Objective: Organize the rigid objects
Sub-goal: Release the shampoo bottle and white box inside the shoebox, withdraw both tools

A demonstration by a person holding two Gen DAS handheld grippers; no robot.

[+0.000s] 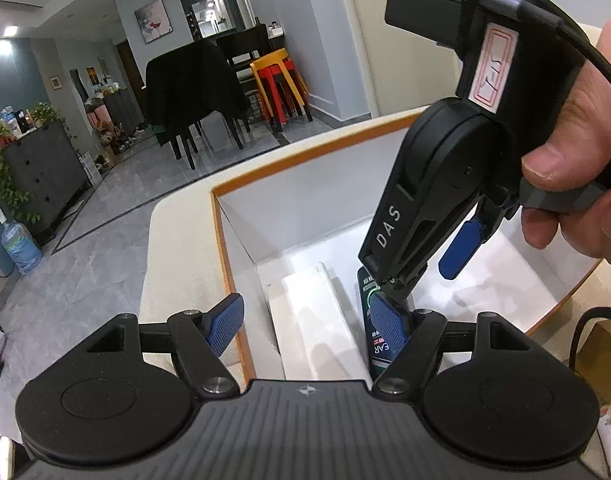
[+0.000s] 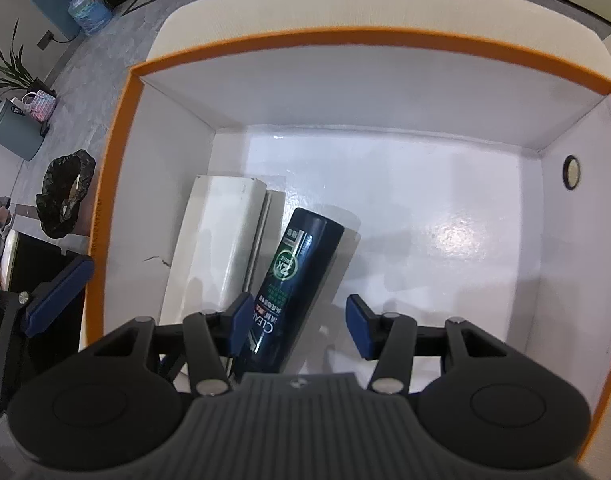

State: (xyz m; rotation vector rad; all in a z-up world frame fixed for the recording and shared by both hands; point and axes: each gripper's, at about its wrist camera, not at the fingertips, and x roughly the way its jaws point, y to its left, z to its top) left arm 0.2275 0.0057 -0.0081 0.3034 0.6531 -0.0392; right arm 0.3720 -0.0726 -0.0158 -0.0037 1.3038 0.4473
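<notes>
An orange-rimmed box (image 2: 117, 168) with white inner walls sits on a cream cushioned surface (image 2: 345, 4). Inside it, toward its left wall, lies a long white carton (image 2: 217, 240). Just beside the carton, on its right, lies a dark bottle (image 2: 301, 272) with a green ring mark and white lettering, its flat end toward the far wall and its near end under the right hand-held gripper (image 2: 299, 326).

The right hand-held gripper points steeply down into the box. Its jaws stand partly open. The bottle lies between the blue pads; the left pad (image 2: 241, 328) sits close against the bottle's side, and whether it touches cannot be told, while the right pad (image 2: 359, 328) stands clear of it with white floor showing in the gap. The bottle is not gripped and rests on the box floor.

From the left wrist view, a hand (image 1: 577, 152) holds the right hand-held gripper by its handle above the box. The left hand-held gripper (image 1: 305, 328) is wide open and holds nothing; one pad (image 1: 225, 324) hangs over the left rim of the box, the other (image 1: 389, 328) is inside, in front of the bottle (image 1: 375, 360). The carton (image 1: 317, 320) shows between the two pads.

Beyond the box lie a grey tiled floor (image 1: 105, 220) and a dining table with dark chairs (image 1: 193, 92).
</notes>
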